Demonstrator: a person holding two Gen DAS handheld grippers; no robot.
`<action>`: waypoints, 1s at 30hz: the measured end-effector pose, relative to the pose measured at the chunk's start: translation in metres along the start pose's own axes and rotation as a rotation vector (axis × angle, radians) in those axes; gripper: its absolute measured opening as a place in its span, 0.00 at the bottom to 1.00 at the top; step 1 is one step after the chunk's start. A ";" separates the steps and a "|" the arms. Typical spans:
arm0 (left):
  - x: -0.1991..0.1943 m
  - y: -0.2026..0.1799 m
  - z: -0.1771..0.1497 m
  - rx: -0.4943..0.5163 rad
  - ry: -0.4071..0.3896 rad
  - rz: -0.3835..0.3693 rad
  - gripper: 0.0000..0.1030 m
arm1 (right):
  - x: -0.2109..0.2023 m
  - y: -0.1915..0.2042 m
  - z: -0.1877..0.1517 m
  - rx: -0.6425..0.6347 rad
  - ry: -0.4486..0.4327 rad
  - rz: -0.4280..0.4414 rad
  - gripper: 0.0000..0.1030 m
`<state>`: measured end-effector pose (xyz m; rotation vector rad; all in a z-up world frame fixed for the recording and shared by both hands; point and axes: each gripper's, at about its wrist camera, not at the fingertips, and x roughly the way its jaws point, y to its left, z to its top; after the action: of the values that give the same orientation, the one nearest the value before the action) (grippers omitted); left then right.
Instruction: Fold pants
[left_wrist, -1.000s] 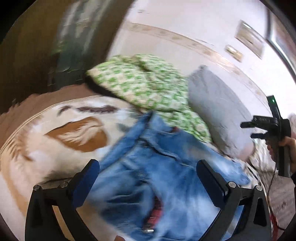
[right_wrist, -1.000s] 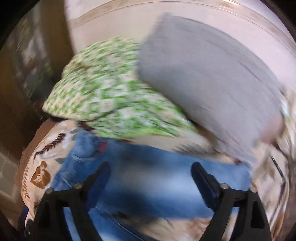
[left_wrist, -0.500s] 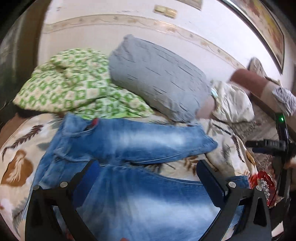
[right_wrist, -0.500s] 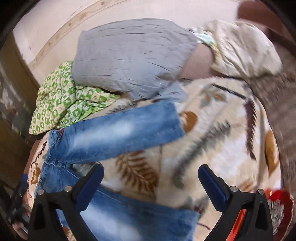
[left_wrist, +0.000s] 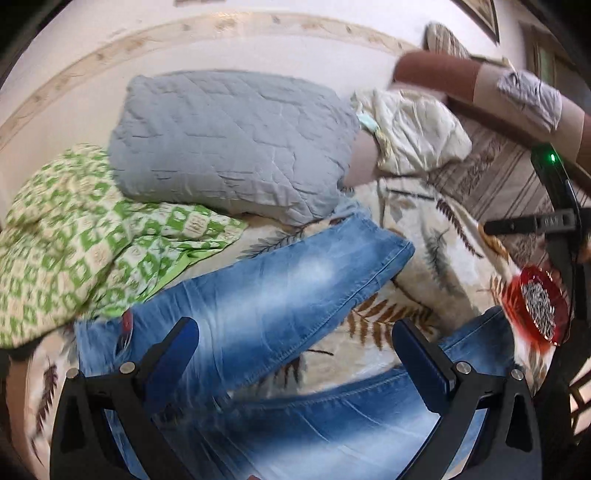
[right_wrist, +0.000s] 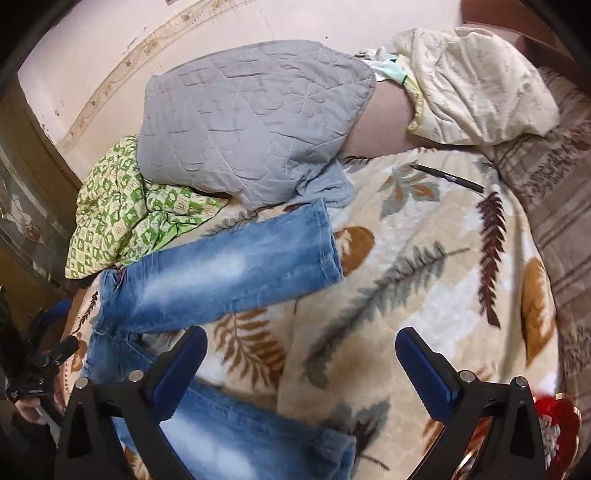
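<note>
Blue jeans (right_wrist: 229, 269): spread flat and unfolded on a leaf-print blanket (right_wrist: 424, 280), waistband at left, legs splayed apart rightward, far leg's cuff just beside a grey quilted pillow (right_wrist: 251, 122) and a green-checked quilt (right_wrist: 122, 214). Left gripper (left_wrist: 295, 354) and right gripper (right_wrist: 299, 365): both held above the near leg, fingers wide apart, gripping nothing. Progress: no fold made; bringing the legs together and folding lengthwise all remain.

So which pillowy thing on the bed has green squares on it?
The green-and-white checked bundle, lying at the far left beside the jeans' waist. The quilted pillow next to it is plain grey, and the crumpled one on the right is cream.
</note>
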<state>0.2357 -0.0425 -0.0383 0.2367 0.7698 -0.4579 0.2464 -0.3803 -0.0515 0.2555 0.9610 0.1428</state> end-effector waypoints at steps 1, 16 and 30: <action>0.010 0.006 0.009 0.012 0.029 -0.009 1.00 | 0.005 0.002 0.008 -0.006 0.011 -0.009 1.00; 0.160 0.048 0.072 0.238 0.272 -0.099 1.00 | 0.167 -0.009 0.120 0.050 0.272 0.003 1.00; 0.248 0.097 0.095 -0.033 0.441 -0.219 1.00 | 0.258 -0.036 0.136 0.101 0.384 0.059 0.85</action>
<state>0.4965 -0.0696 -0.1453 0.2265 1.2415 -0.6086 0.5052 -0.3758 -0.1912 0.3572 1.3445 0.2019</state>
